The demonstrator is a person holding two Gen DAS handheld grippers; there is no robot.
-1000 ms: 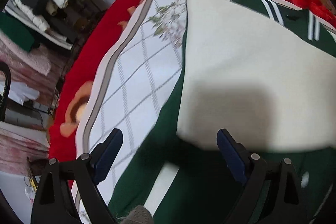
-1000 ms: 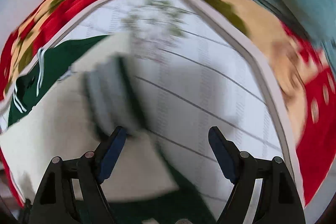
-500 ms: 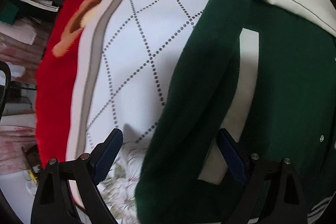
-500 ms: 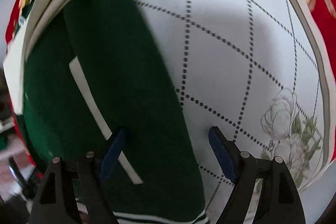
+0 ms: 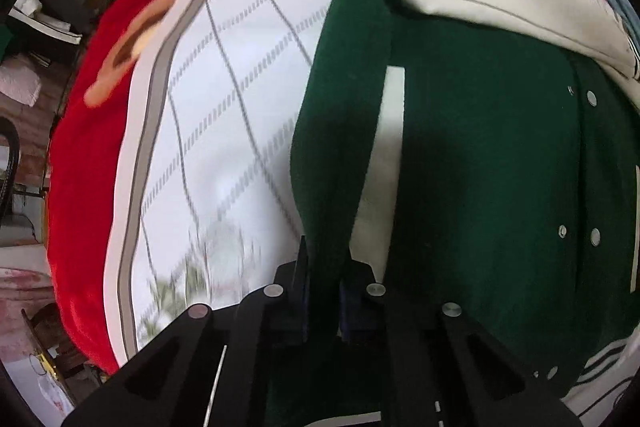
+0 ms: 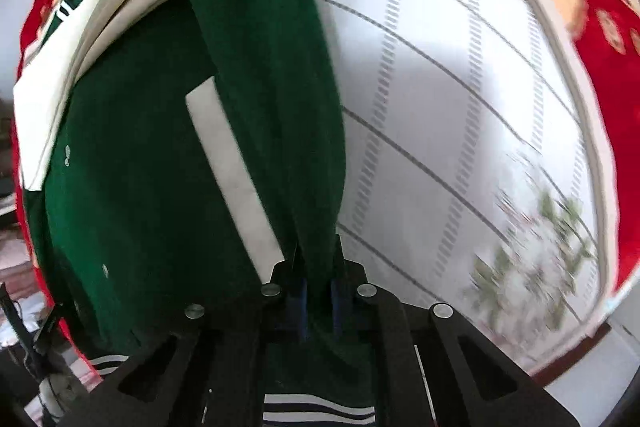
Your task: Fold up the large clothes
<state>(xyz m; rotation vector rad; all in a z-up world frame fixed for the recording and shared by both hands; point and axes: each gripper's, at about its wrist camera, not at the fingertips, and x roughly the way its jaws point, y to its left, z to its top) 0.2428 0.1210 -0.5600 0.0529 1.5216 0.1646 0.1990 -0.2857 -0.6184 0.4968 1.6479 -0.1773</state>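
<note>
On quilt [image 5: 224,115], L gripper [image 5: 322,291] & R gripper [image 6: 316,287] both clamping green jacket [image 5: 480,167] edge

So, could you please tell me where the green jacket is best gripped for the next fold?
Along its green side edge near the striped hem, from the quilt side: the green jacket lies flat with that edge free. Left tongs and right tongs are shut on such edges.

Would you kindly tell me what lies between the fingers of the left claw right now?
A fold of the dark green varsity jacket, its side edge, is pinched in the left claw, as the left wrist view shows; the white quilted sheet lies beside it.
</note>
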